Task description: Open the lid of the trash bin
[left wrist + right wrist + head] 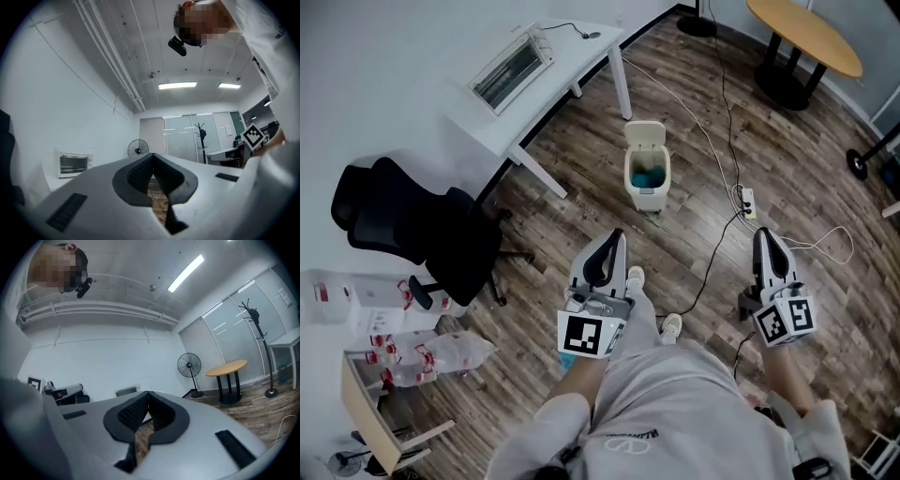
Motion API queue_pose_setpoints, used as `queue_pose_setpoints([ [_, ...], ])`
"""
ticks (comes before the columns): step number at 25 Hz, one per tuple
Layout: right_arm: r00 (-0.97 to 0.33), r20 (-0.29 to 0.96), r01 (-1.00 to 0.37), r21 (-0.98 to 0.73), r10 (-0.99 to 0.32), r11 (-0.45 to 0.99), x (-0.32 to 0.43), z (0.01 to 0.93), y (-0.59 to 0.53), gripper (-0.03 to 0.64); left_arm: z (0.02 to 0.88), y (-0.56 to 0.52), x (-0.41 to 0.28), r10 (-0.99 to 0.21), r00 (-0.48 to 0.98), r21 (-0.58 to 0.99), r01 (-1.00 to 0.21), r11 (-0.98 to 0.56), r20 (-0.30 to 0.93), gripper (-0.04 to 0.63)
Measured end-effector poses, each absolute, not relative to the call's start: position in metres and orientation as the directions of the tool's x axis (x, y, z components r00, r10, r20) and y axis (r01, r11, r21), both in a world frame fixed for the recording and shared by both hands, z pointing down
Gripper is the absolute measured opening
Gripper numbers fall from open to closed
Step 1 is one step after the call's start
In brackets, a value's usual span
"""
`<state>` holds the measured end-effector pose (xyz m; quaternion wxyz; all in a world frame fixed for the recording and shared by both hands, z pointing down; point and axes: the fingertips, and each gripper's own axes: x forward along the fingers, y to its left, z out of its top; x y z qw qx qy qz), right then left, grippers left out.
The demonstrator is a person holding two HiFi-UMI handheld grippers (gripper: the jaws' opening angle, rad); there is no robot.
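Jaws on both grippers are drawn together with nothing between them: on the left gripper (153, 158) the ribbed dark pads meet at the tips, leaving only a sliver lower down where the plank floor (787, 150) shows through, and the right gripper (148, 395) looks the same. The person holds both at waist height, well apart from the trash bin (646, 195). It stands out on the open floor, just off the near corner leg of the white tabletop (562, 84), with a black cable (717, 248) trailing past its right side. The bin is a small, boxy, cream plastic tub with rounded corners. Its lid (645, 135) appears already tipped up at the back, since the mouth shows something teal inside, though from this far off I would not swear to it. By my reading the opening step is either done or only an approach is in hand. If the lid does need lifting, the next move calls for walking closer, stooping, and parting one pair of jaws to catch the thin, smooth front lip, which looks slippery.
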<state>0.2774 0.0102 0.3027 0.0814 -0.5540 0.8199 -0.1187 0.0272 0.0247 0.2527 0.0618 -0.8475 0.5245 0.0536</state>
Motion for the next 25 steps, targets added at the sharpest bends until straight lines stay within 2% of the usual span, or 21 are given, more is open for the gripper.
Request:
queue_pose_setpoints([
  [15, -0.445, 0.005, -0.849, -0.322, -0.895, 0.420, 0.234, 0.316, 0.055, 0.017, 0.251, 0.090, -0.008, -0.903, 0.406, -0.082, -0.914, -0.398, -0.143, 0.001],
  [25, -0.404, 0.037, -0.884, -0.273, -0.914, 0.380, 0.166, 0.305, 0.115, 0.017, 0.253, 0.138, -0.071, -0.872, 0.458, -0.021, -0.887, -0.462, -0.172, 0.000],
])
